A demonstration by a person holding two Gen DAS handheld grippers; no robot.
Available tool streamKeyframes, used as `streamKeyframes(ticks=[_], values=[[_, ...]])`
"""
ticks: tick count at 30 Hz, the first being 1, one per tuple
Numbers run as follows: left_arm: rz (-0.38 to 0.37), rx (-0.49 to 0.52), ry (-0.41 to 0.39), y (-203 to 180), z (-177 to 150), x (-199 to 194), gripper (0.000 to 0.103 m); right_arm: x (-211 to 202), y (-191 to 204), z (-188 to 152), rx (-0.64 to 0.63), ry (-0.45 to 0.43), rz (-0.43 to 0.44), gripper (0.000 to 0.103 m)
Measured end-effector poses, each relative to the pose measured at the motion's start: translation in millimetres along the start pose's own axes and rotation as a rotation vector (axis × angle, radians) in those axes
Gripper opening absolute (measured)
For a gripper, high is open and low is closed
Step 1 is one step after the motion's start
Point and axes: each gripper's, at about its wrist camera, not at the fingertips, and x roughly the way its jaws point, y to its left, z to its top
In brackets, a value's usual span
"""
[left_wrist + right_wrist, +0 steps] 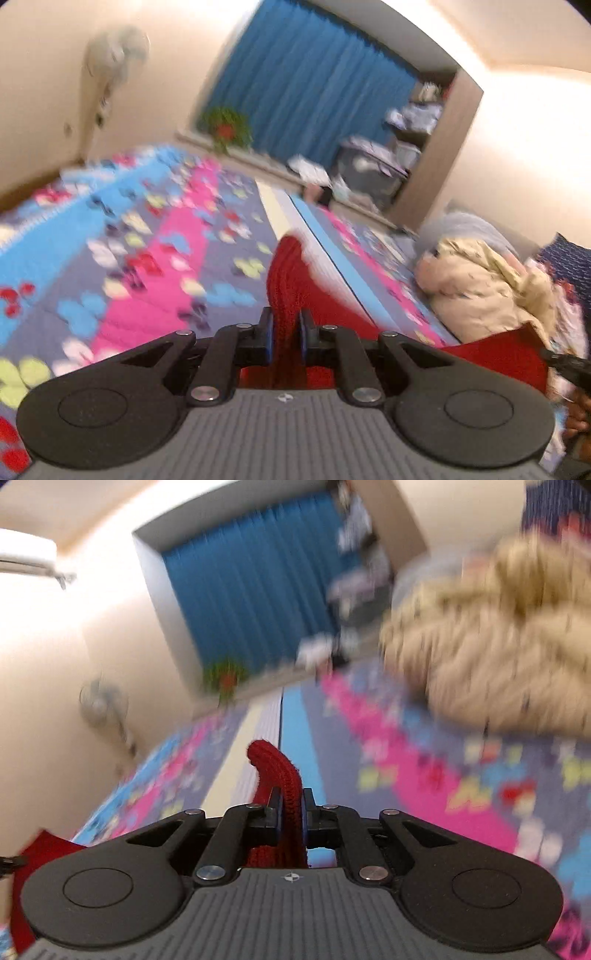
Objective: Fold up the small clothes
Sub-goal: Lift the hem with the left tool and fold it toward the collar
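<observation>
Left gripper (286,334) pinches the red knit garment (291,280) between its fingers; right gripper (291,814) clamps another fold (both views blurred), floral bedspread (147,236) beyond the fingertips.

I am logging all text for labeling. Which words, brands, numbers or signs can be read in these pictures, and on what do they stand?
No readable text in either view.
Small round emblem on each hand-held gripper's grey body: a mark, no letters.
Bedspread: flower pattern only, blurred.
Shelf items: too blurred to read.
</observation>
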Motion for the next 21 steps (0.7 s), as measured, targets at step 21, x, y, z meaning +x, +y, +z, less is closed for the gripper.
streamKeyframes(ticks=[21], values=[[0.240, -0.046, 0.417, 29.5, -38.6, 72.4, 0.020, 116.6, -20.7, -66.6, 0.030, 0.566, -0.317, 0.034]])
